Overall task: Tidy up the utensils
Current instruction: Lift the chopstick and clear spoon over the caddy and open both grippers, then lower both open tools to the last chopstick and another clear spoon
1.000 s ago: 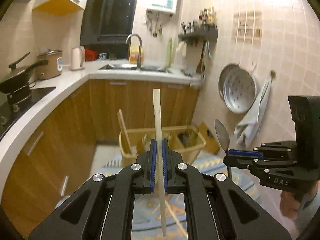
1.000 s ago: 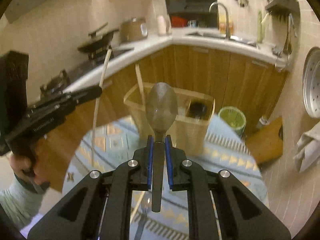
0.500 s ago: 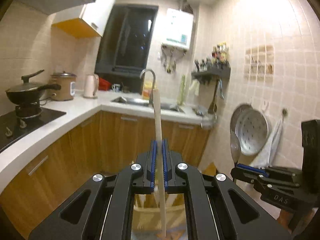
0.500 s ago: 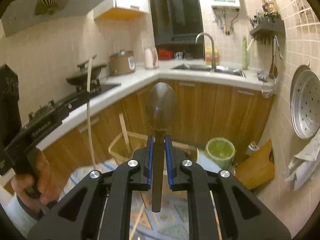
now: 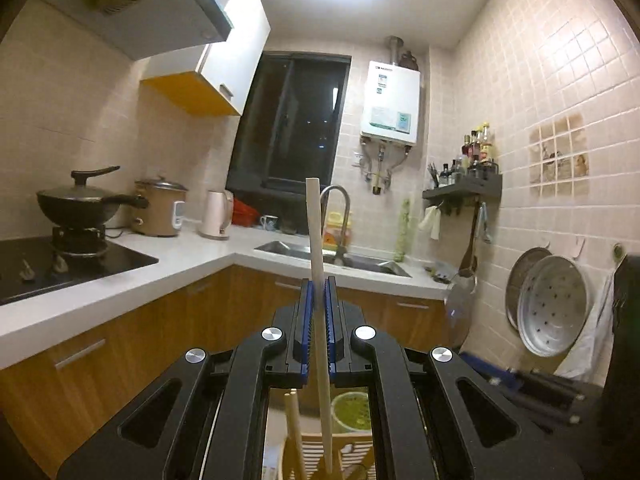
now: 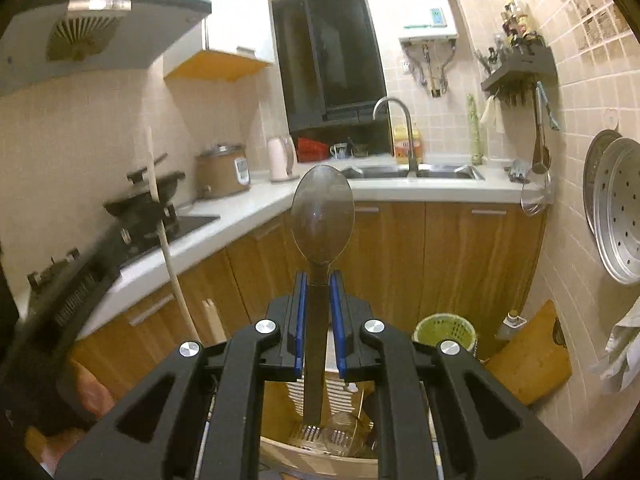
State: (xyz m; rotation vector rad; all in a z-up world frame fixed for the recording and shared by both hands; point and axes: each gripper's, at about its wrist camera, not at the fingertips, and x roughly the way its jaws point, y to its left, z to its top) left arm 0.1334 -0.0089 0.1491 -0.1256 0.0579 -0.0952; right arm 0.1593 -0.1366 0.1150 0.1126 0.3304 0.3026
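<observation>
My left gripper (image 5: 319,292) is shut on a pale wooden chopstick (image 5: 316,232) that stands upright between the blue pads. My right gripper (image 6: 319,284) is shut on the handle of a metal spoon (image 6: 322,216), bowl up. The chopstick (image 6: 160,216) and the blurred left gripper (image 6: 80,280) show at the left of the right wrist view. The spoon bowl (image 5: 456,306) and the blurred right gripper (image 5: 532,384) show at the right of the left wrist view. A wicker basket (image 6: 320,460) with a glass jar and sticks sits low, below both grippers.
An L-shaped white counter (image 5: 192,260) carries a wok (image 5: 80,204), rice cooker (image 5: 160,212), kettle (image 5: 216,214) and sink with tap (image 5: 336,216). Steamer trays (image 5: 552,304) hang on the right wall. A green bin (image 6: 444,330) and a wooden board (image 6: 532,356) stand on the floor.
Both grippers have tilted and risen: the view swung from the floor and basket up to the counter, window and ceiling. Both still hold their utensils.
</observation>
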